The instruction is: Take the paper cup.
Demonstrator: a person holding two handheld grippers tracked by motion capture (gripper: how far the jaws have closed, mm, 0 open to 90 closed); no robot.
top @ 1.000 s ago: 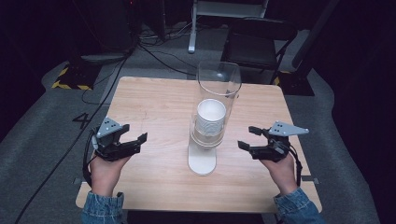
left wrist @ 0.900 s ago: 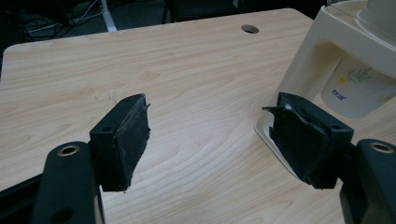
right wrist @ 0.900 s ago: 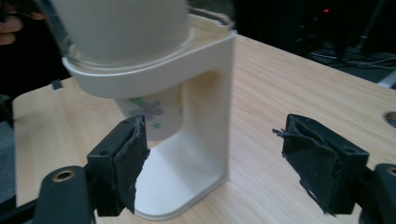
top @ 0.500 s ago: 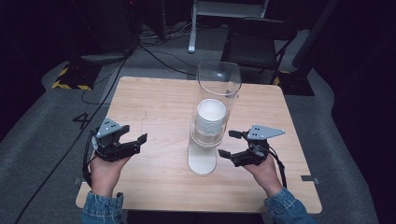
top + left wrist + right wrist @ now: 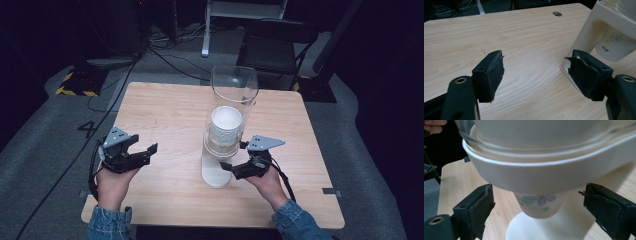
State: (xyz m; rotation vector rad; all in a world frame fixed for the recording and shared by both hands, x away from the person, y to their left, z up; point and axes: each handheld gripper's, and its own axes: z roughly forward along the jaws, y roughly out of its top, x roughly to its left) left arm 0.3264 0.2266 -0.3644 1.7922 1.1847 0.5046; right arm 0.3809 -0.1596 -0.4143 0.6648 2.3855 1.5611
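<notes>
A cup dispenser stands mid-table: a clear tube (image 5: 234,95) with a stack of white paper cups (image 5: 226,125) on a white stand (image 5: 216,175). The lowest cup (image 5: 539,205), printed with flowers, pokes out under the white ring (image 5: 544,177). My right gripper (image 5: 231,159) is open beside the stand at the level of that cup. In the right gripper view, the right gripper (image 5: 539,212) has its jaws wide on either side of the cup without touching it. My left gripper (image 5: 145,150) is open and empty over the table's left side. The left gripper (image 5: 537,72) faces the stand (image 5: 589,32) and the cup (image 5: 615,45).
The wooden table (image 5: 165,110) has a cable hole (image 5: 557,13) near its far edge. A black chair (image 5: 275,50) and floor cables (image 5: 165,50) lie beyond the table. Both forearms in denim sleeves come in from the front edge.
My right gripper has moved left, from the table's right side up to the dispenser, with its jaws now around the lowest cup. The left gripper has stayed put.
</notes>
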